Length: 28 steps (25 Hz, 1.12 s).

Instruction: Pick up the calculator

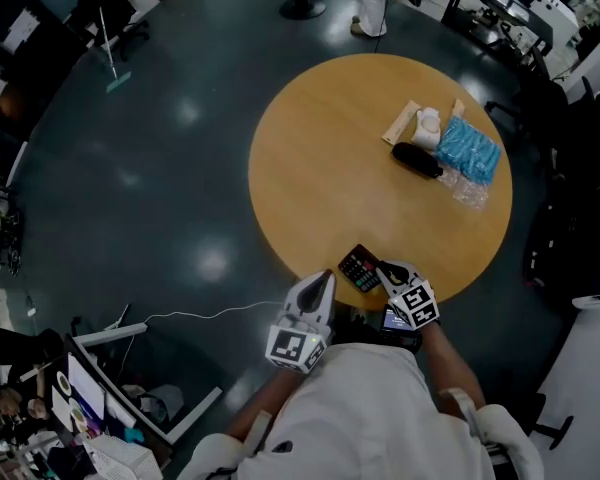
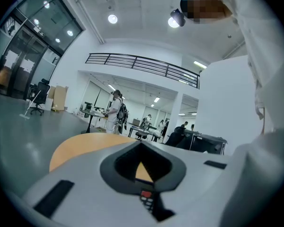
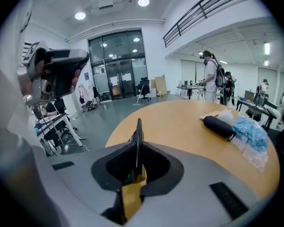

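Presently the right gripper is clamped narrowly on the calculator. In the right gripper view the calculator stands on edge as a thin dark slab between the jaws, its top clear above the fingertips of the right gripper.

It sits over the near rim of the round table, straight ahead of the person. From the head view I cannot tell whether it is lifted clear of the wood.

The left gripper lies just beside it at the same rim, jaws together and holding nothing. The left gripper view confirms the tips of the left gripper meeting.

Open room: the middle and left of the tabletop are bare wood. A black pouch, a blue bag and a white item are grouped at the far right, well apart from both grippers. Dark floor surrounds the table, with a white cable near the person.

Obscured: a strip of small keys shows in the slot beneath the left jaws, too little to identify.
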### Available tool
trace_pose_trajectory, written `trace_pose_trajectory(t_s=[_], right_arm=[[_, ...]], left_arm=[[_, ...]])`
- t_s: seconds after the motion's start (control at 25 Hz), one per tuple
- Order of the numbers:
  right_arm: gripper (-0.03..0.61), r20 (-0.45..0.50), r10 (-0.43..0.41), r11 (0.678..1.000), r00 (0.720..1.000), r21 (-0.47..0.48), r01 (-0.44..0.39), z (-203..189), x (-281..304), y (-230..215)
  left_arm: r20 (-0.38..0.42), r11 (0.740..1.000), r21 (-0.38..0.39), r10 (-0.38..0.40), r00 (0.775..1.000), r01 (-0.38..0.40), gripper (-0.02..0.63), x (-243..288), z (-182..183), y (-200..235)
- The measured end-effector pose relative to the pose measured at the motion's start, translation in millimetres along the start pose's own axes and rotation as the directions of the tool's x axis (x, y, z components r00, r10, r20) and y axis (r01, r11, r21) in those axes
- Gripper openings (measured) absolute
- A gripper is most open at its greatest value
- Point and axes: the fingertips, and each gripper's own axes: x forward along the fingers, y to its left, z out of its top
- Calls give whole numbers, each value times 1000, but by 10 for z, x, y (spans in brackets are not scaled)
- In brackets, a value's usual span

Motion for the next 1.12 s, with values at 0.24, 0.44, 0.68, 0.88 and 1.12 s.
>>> trace_pose_trajectory(t_s=[0.24,0.44,0.68,0.88,1.12], right_arm=[[51,143,-93,996,985,12,92,476,-730,104],[51,192,-120,992,974,-5,123,676,-1004,195],[51,223,-118,993,968,-5,122,799,-1084,290],[51,235,-119,992,965,-7,124,832,-1094,327],[51,245,-120,992,962,-15,128,823,-1128,361]], left_arm=[[22,1000,21,-21,1000,20,6,-35,72,-45],[45,999,26,-37,998,36,6,-37,114,-132],[53,998,35,-51,997,49,6,-62,157,-195],[56,999,29,-37,998,35,6,-118,149,-157],[62,999,28,-41,997,39,6,-185,115,-169]])
